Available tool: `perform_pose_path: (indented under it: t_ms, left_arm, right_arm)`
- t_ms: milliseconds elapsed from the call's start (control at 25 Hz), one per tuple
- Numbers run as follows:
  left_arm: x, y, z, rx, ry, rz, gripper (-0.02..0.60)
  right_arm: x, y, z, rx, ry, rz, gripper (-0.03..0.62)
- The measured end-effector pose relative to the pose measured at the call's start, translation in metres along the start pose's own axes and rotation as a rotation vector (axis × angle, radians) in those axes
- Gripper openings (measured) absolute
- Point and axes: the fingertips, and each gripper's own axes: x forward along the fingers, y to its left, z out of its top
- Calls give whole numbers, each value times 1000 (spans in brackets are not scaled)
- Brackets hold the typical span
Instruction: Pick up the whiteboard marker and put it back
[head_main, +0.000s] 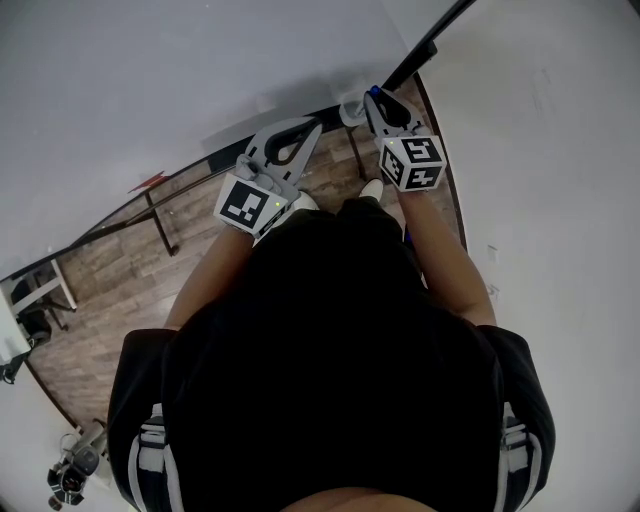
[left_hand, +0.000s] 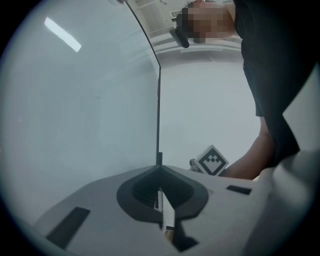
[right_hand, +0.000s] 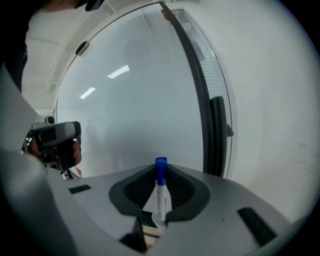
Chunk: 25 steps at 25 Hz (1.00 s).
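Whiteboard marker (right_hand: 160, 190), blue cap up, stands upright between the jaws of the right hand-held gripper (right_hand: 161, 205), which is clamped on its white barrel and held in the air before a pale board (right_hand: 140, 110). The left hand-held gripper (left_hand: 161, 197) has its jaws together, with nothing in them. The pick-up looks done. Putting the marker back and letting go remain, and no view shows its resting place.

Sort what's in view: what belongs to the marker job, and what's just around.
Job:
- whiteboard marker, blue cap, clamped in the right gripper
- whiteboard

Just around:
- left gripper, shut, empty
- wooden floor
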Motion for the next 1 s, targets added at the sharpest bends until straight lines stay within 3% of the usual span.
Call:
perform_pose_path:
  t_ms: [280, 520, 1000]
  left_arm:
    - [-1, 2, 8, 21, 0, 14, 3]
    - [-4, 4, 10, 21, 48, 29, 3]
    - [-9, -4, 38, 11, 5, -15, 3]
  right_arm:
    - [-21, 15, 39, 15, -69, 64, 63]
    - [-40, 31, 63, 9, -87, 139, 63]
    - [-79, 72, 90, -109, -105, 240, 63]
